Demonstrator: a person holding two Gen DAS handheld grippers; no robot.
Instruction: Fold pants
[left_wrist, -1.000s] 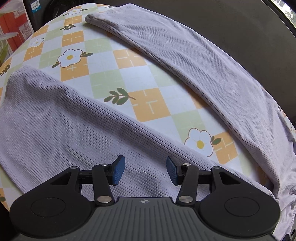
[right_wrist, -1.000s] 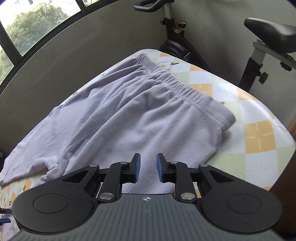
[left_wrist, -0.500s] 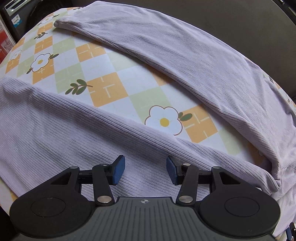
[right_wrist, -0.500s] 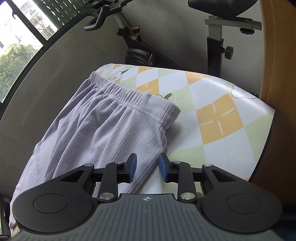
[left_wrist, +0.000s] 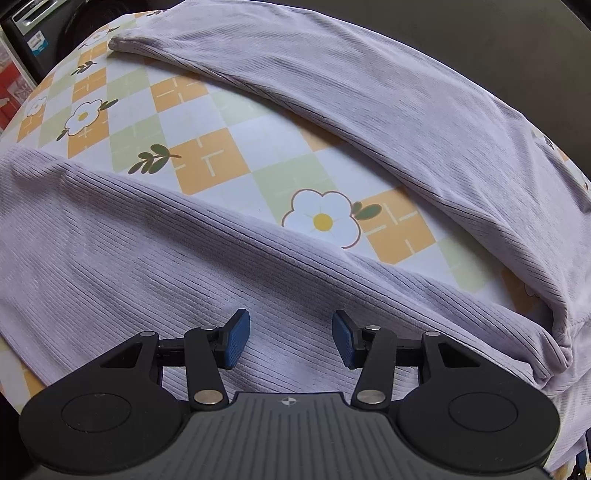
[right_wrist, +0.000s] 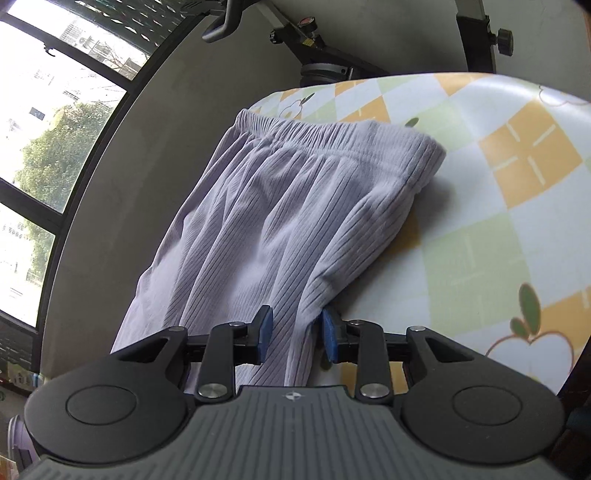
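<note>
Right gripper (right_wrist: 293, 334) has swung round and dropped since a second ago: then it looked across the flat seat of the pants (right_wrist: 280, 229), now it sits low at the near side seam, straddling a ridge of fabric. Its jaws are opening; cloth lies between the pads, but whether they press on it cannot be told here, right pad looks just beside the fold. Left gripper (left_wrist: 290, 339) has slid along the near leg (left_wrist: 155, 266), the daisy print now closer in view; its jaws stand half apart as before, hovering over the ribbed cloth, nothing pinched. Reads as both hands lining up for the first lengthwise fold, grasp not made yet. Pants are pale lilac, ribbed knit, soft and limp, lying on the checked floral tablecloth (left_wrist: 207, 166); 2 legs splayed in a V with bare cloth between, far leg (left_wrist: 369, 103) running along the table's far edge, elastic waistband (right_wrist: 332, 136) gathered at the far end in the right view.
</note>
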